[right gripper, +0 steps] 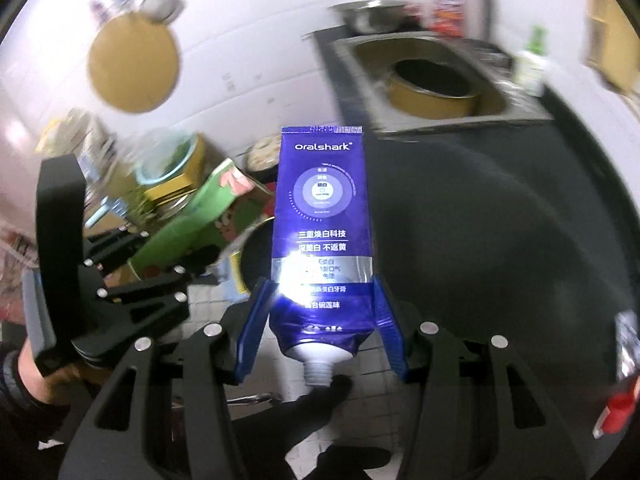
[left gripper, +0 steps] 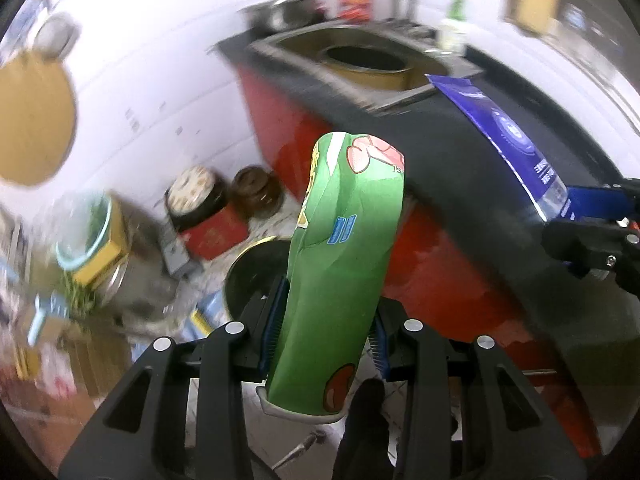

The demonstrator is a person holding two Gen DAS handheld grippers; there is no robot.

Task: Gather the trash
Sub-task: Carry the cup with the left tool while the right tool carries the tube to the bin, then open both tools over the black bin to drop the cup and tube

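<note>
My left gripper (left gripper: 326, 316) is shut on a green crushed paper cup (left gripper: 344, 248), held upright in the air beside the red counter. My right gripper (right gripper: 322, 308) is shut on a blue Oralshark toothpaste tube (right gripper: 322, 220), capless, nozzle pointing back toward me. The tube also shows in the left wrist view (left gripper: 504, 136) at the right, with the right gripper's fingers (left gripper: 592, 204) on it. The left gripper with the green cup (right gripper: 192, 220) shows at the left of the right wrist view. A black round bin (left gripper: 256, 276) stands on the floor below both items; it also shows in the right wrist view (right gripper: 256, 264).
A dark countertop (right gripper: 500, 220) on a red cabinet (left gripper: 288, 128) holds a steel sink (right gripper: 440, 76) with a yellow pot in it. Tins, boxes and a bowl of greens (left gripper: 88, 224) crowd the floor at left. A round wooden board (right gripper: 134, 68) hangs on the white tiled wall.
</note>
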